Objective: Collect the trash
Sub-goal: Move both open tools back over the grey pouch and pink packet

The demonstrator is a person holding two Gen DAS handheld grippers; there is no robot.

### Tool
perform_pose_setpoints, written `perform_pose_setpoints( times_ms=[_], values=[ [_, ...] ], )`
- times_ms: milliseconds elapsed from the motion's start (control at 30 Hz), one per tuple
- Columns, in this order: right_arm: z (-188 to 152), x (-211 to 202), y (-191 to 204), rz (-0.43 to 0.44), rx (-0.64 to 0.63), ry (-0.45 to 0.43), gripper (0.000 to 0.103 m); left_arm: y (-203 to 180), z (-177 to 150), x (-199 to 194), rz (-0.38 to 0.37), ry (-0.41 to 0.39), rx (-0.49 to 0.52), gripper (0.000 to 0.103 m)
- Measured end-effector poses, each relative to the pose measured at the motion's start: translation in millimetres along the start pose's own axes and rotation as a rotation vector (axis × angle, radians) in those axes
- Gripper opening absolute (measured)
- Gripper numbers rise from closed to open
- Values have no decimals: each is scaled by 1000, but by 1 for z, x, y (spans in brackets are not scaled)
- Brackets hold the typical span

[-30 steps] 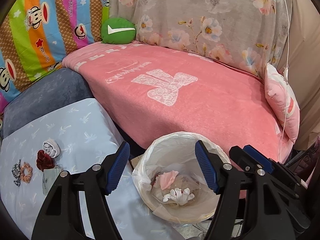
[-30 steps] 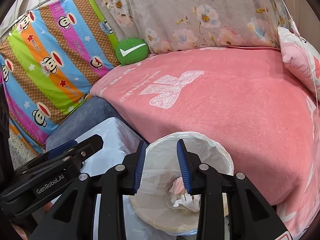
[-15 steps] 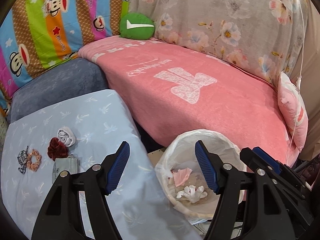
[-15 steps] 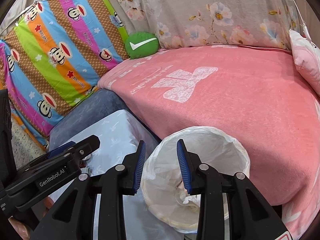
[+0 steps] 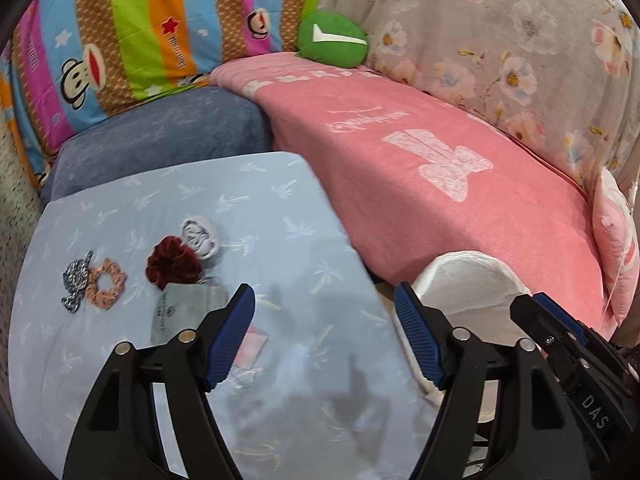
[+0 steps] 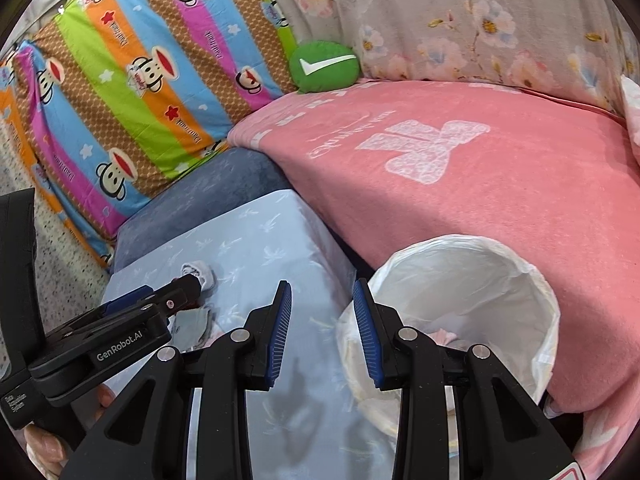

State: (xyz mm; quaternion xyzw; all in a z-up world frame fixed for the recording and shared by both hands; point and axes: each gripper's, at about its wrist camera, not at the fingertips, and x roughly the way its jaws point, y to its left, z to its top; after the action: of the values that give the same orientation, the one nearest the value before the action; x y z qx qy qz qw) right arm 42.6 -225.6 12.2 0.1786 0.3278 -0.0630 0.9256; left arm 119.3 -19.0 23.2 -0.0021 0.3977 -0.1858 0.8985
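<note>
Our left claw (image 5: 324,336) is wide open and empty, jaws just opened further, over the blue bench (image 5: 304,248). Right claw (image 6: 322,332) is part open, empty. Bin (image 6: 460,264) sits lower right beside the bench; scrunchies (image 5: 174,266) and grey pouch (image 5: 180,312) lie left on the bench.

Soft furnishings and hair ties around a light blue table cover

A pink plush blanket with a white bow print (image 5: 440,184) covers the couch, a round green cushion with a white tick (image 5: 332,40) at its back, beside a striped monkey-print sheet (image 5: 120,32) and a grey floral sheet (image 5: 520,60). On the pale blue patterned cloth (image 5: 280,280) lie a dark red velvet scrunchie (image 5: 172,264), a peach scrunchie (image 5: 106,284) and a black-and-white patterned scrunchie (image 5: 76,280).
</note>
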Motion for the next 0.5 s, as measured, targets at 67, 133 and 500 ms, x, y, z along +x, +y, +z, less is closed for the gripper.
perform_pose_setpoints(
  times_ms=[67,133,500],
  values=[
    [-3,6,9,8,-12,12,33,12,-2,1,18,7,-15,77],
    [-5,11,18,18,-22,25,33,24,-6,2,39,14,-28,81],
    [-34,58,71,65,-99,126,33,110,-32,25,149,103,-151,88]
  ],
)
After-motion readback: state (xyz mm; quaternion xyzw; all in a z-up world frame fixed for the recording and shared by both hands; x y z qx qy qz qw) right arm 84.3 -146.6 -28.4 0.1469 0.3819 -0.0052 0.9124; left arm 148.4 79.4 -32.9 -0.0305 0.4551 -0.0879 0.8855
